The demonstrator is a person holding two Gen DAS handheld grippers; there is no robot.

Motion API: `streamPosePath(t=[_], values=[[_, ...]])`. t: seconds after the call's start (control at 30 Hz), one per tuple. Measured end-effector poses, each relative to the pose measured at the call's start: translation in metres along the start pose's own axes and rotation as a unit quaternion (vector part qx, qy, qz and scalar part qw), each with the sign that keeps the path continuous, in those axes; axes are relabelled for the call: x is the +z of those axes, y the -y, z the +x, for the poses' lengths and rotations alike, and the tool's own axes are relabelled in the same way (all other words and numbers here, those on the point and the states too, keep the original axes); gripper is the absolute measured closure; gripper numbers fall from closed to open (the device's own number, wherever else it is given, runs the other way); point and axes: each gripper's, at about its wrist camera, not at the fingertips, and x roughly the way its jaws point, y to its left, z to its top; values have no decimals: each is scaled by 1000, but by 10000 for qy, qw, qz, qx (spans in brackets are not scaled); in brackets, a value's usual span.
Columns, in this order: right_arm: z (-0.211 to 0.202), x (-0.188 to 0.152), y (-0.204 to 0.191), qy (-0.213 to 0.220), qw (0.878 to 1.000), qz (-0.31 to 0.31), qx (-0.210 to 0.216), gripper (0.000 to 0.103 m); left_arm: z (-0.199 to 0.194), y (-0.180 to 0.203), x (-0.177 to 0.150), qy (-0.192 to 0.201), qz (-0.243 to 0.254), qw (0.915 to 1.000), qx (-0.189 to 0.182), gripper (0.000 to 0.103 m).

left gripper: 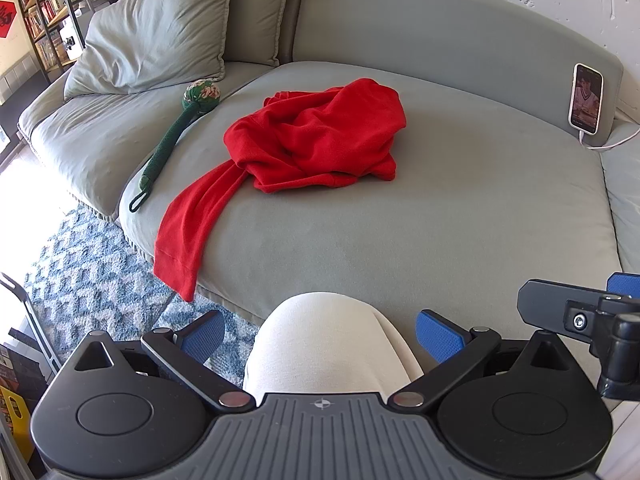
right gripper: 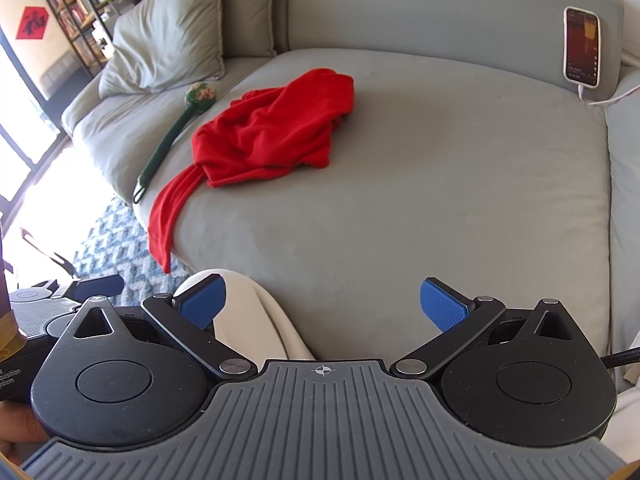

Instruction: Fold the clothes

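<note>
Knee (left gripper: 324,340): nearest the lens, in pale trousers, between the blue pads of the left claw (left gripper: 320,334); not gripped.
Left claw: pads wide apart, empty.
Right claw (right gripper: 324,306): pads wide apart, empty.
Red garment (left gripper: 316,136): crumpled heap on the sofa seat (left gripper: 440,220), well apart from both claws; one sleeve (left gripper: 188,232) hangs over the front edge.
Step in hand: reach and spread; judged not yet begun.
Method: pinch a single layer at hem or shoulder, lift, and lay flat before folding.
Nearby: green mallet (left gripper: 176,136) beside the heap; phone (left gripper: 586,98) against the backrest.

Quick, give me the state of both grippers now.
Left gripper: open, holding nothing.
Right gripper: open, holding nothing; red garment lies untouched.
</note>
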Motion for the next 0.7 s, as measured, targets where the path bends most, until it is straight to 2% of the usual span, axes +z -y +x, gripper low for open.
streamPosePath(t=[0.7], values=[[0, 1, 0, -13, 10000, -3, -5, 0, 0, 1, 2, -16, 7, 10000, 1, 1]])
